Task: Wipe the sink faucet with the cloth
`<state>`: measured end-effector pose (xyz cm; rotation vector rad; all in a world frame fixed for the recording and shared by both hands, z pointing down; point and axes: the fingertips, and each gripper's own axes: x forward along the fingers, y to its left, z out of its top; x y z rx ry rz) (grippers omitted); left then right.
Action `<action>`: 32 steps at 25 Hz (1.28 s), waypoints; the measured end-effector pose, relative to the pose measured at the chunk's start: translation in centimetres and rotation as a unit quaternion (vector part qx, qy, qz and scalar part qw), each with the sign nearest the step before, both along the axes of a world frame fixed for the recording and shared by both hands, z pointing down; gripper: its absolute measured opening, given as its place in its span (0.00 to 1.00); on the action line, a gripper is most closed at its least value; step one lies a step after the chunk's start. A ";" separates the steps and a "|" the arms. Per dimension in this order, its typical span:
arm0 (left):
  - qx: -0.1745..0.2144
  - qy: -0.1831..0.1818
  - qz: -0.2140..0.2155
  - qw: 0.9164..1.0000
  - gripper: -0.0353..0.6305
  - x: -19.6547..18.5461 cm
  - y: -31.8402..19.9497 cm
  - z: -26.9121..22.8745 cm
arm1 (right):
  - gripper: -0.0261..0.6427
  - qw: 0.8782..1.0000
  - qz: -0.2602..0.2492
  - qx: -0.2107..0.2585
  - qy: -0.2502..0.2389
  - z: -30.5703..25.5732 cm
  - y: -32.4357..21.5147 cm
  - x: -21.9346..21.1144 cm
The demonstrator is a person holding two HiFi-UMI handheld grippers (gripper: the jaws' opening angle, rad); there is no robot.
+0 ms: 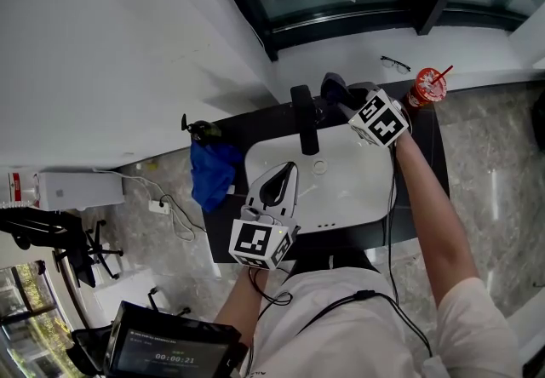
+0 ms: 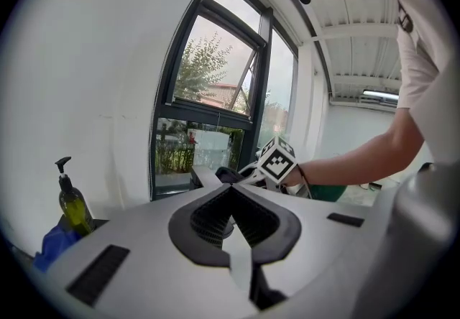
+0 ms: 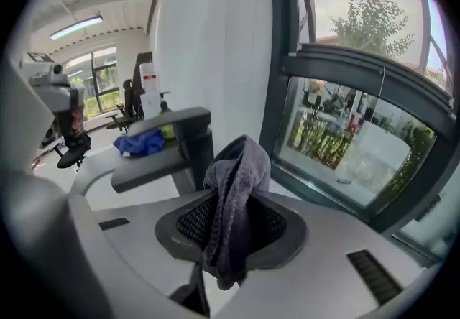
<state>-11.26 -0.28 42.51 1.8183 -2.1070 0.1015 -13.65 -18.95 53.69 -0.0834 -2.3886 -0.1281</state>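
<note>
Grey, fuzzy cloth (image 3: 233, 195) is what I have pinched in the right gripper (image 1: 345, 97). Its jaws are clamped on the bunched middle of it, with a soft wad standing past the tips and a short tail hanging underneath. I judge it light and limp, with no stiffness of its own. It should fold round whatever I press it against, and it could drag out of the pads if I rub hard. The hold looks right to me: gripped in the middle, so the padded wad meets the metal, not the jaw tips.

That gripper hangs over the back edge of the sink (image 1: 358, 189), just beside the black faucet (image 1: 305, 121). I cannot tell whether the cloth is touching it. The faucet looks rigid, smooth and fixed to the counter (image 1: 430, 155). I expect it to take firm pressure, though its smooth finish may let the cloth slide instead of scrub.

The left gripper (image 1: 278, 183) rests at the sink's front left edge, tips together with nothing between them, well apart from the faucet.

A blue rag (image 1: 213, 172) lies by the counter's left edge beside a soap bottle (image 1: 200, 129). A red cup (image 1: 426, 87) stands at the back right corner, near my right wrist, so I would watch it on any wide sweep.
</note>
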 end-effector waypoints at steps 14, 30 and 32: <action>-0.006 0.005 -0.022 1.000 0.04 -0.6 1.4 0.5 | 0.19 0.980 -0.098 0.067 0.157 8.2 5.0 -1.8; 0.005 0.005 -0.002 1.000 0.04 0.2 0.3 -0.1 | 0.19 0.992 -0.080 0.024 -0.091 -7.9 3.8 -1.9; 0.007 0.005 -0.001 1.000 0.04 0.3 0.3 -0.2 | 0.19 0.993 -0.054 0.015 -0.103 -8.1 2.6 -1.5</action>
